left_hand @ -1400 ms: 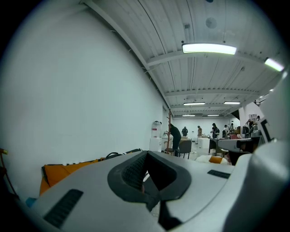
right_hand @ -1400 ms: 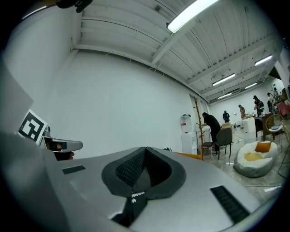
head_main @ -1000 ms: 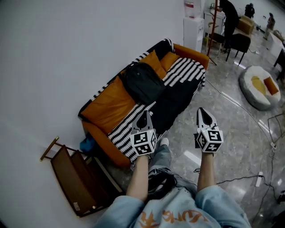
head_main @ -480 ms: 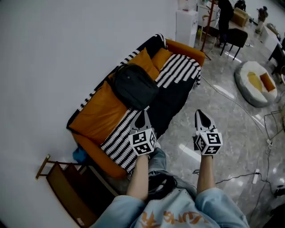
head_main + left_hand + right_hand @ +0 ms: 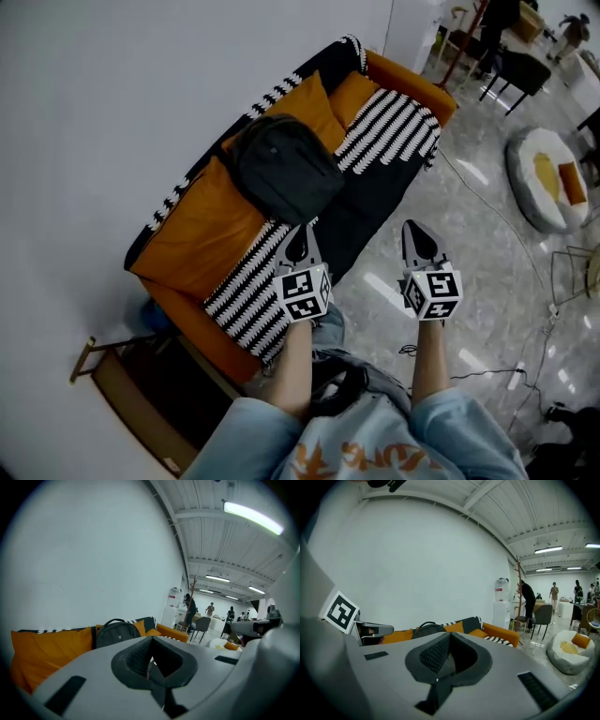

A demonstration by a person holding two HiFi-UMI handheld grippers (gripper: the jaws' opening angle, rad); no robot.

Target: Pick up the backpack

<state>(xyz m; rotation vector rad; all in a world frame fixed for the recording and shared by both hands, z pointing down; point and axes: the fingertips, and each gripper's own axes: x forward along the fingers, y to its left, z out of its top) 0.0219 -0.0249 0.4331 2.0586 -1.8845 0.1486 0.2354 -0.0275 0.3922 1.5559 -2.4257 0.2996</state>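
A dark grey backpack [image 5: 285, 170] leans upright against orange cushions on the sofa [image 5: 183, 309]; it also shows in the left gripper view, backpack [image 5: 115, 632], and in the right gripper view, backpack [image 5: 427, 629]. My left gripper [image 5: 298, 242] is shut and empty, hovering over the sofa's front edge, short of the backpack. My right gripper [image 5: 417, 242] is shut and empty too, out over the floor to the right of the sofa. Both point toward the sofa.
A black-and-white striped throw [image 5: 389, 141] covers the sofa seat. A wooden rack [image 5: 122, 398] stands at the sofa's near end. A beanbag [image 5: 548, 178] and cables [image 5: 506, 225] lie on the shiny floor at right; chairs and people are far off.
Both grippers have moved closer to the sofa; the backpack now sits larger and nearer in the head view. The left gripper now reaches the sofa's front edge. Jaws stayed shut.
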